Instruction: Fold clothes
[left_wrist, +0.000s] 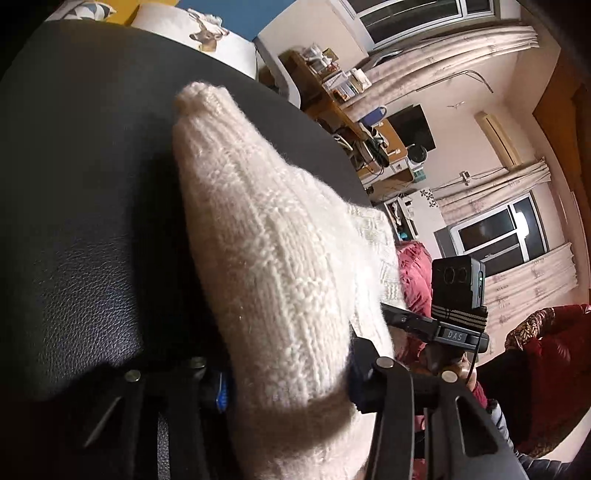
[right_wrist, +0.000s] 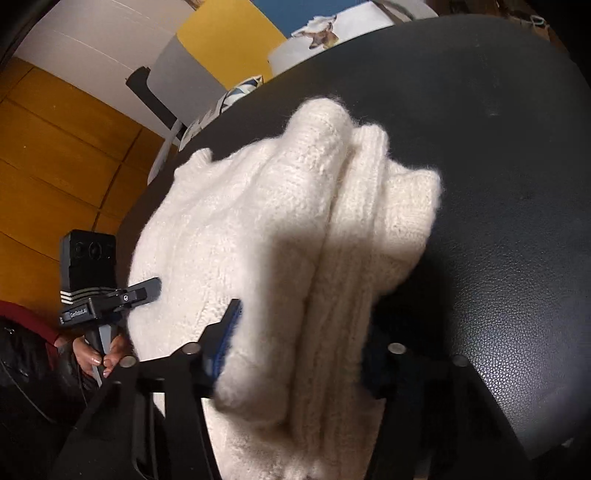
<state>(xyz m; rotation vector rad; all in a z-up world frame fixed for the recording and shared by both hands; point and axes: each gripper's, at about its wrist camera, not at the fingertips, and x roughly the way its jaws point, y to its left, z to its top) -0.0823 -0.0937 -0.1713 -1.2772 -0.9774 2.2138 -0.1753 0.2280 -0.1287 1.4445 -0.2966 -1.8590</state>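
Cream knit sweater (right_wrist: 280, 236) lies bunched in thick layers on the black table (right_wrist: 498, 184) — partly folded, not yet flat. Both grippers — left (left_wrist: 291, 373), right (right_wrist: 295, 354) — have jaws clenched on its folds.

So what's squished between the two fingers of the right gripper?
A thick fold of the white knitted sweater fills the gap between the right gripper fingers; the right wrist view shows it. The blue pad presses into the wool above the black cushion.

The left gripper (left_wrist: 291, 373) clamps a cream knitted sweater (left_wrist: 258, 240) lying on black leather (left_wrist: 85, 221); the right gripper (left_wrist: 391, 314) touches its far edge.
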